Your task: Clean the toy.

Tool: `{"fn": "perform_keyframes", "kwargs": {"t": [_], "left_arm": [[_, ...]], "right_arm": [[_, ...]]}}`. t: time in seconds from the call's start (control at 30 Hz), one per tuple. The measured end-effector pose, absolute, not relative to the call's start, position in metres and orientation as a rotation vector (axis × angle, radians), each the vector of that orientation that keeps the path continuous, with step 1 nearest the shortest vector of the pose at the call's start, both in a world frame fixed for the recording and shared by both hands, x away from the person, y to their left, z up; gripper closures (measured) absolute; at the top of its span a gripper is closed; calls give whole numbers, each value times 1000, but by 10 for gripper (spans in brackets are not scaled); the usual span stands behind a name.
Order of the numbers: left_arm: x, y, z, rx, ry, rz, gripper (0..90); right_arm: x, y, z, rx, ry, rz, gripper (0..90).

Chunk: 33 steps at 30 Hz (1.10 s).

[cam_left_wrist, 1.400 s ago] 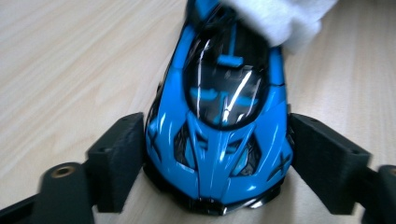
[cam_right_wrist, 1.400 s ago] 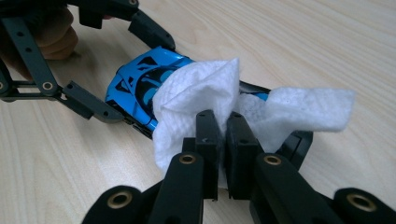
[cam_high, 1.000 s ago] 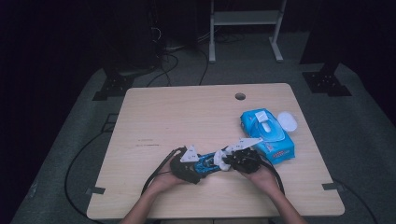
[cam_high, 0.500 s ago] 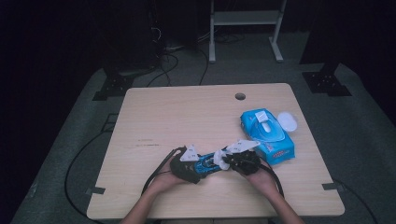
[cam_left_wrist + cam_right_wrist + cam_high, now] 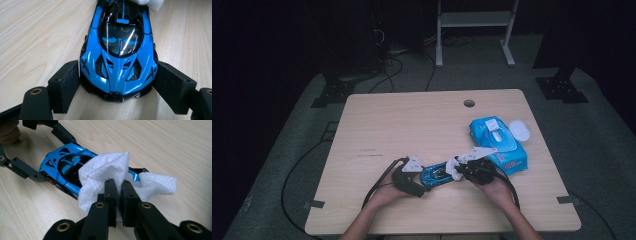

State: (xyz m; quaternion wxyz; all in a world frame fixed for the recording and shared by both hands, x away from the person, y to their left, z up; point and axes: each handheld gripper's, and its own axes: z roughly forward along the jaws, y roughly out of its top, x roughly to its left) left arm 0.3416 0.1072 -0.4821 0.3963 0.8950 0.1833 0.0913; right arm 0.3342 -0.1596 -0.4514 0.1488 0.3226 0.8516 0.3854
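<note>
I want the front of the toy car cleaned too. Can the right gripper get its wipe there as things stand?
Probably not: the left gripper clamps the blue toy car at its nose, while the right gripper presses the white wipe on the rear.

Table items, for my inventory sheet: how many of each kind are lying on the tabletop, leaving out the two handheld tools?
Toy car: 1
White wipe: 1
Wipes pack: 1
White round lid: 1
Total: 4
</note>
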Motion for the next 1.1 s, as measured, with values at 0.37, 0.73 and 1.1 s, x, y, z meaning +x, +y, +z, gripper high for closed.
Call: {"fn": "perform_keyframes", "kwargs": {"t": [0.37,0.73,1.1], "left_arm": [[342,106,-482,2262,472,230,233],[342,106,-482,2268,465,233,233],[340,108,-481,2276,460,240,231]], "right_arm": [[325,-133,-450,856,2459,1165,840],[334,-157,-451,981,2438,1140,841],[332,-150,-453,943,2461,1186,840]]}}
